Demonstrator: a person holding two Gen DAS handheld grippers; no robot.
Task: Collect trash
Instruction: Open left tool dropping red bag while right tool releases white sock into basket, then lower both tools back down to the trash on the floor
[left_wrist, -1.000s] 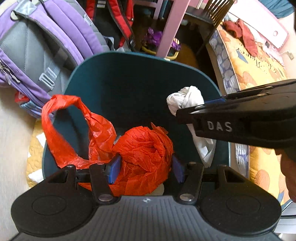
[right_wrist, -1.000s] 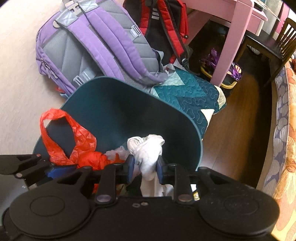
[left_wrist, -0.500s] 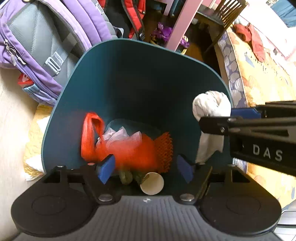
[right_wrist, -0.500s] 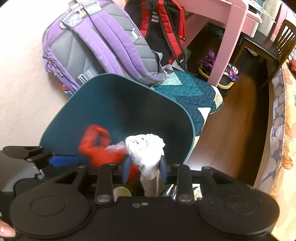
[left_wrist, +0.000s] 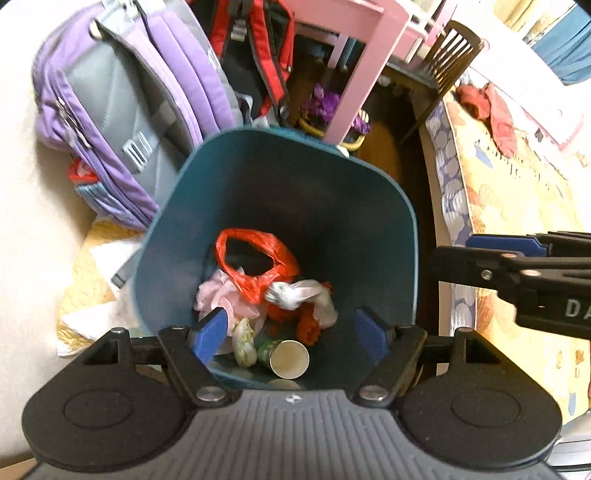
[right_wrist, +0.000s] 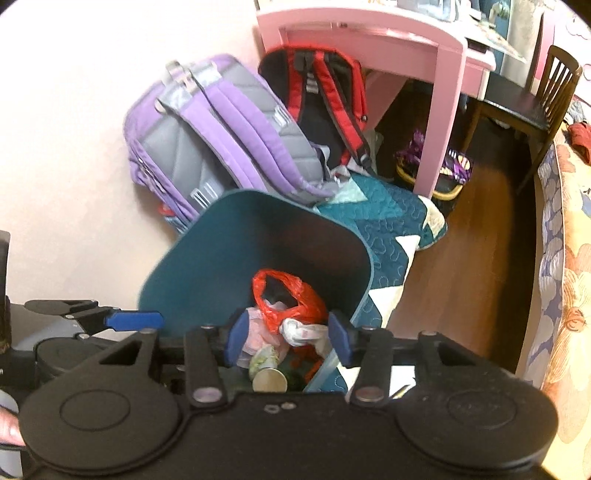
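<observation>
From the left: two backpacks lean against the wall, a purple backpack (right_wrist: 221, 136) and a red-strapped backpack (right_wrist: 325, 96) beside it, with one teal bin (left_wrist: 221, 206) standing open-mouthed in front of them. My left claw (left_wrist: 291, 332) stands wide and has just been opening, nothing between its blue pads. Inside the bin lie one red plastic bag (left_wrist: 258, 258), its handle loop gaping upward, one white crumpled bag (left_wrist: 299, 293) across it, and one paper cup (left_wrist: 290, 358) on its side, long axis toward the camera, mouth facing me. My right claw (right_wrist: 288, 338) is partly spread, empty, also just opening. Only the right wrist view shows the teal quilt (right_wrist: 384, 218) behind the bin and the pink worktop (right_wrist: 369, 37).
</observation>
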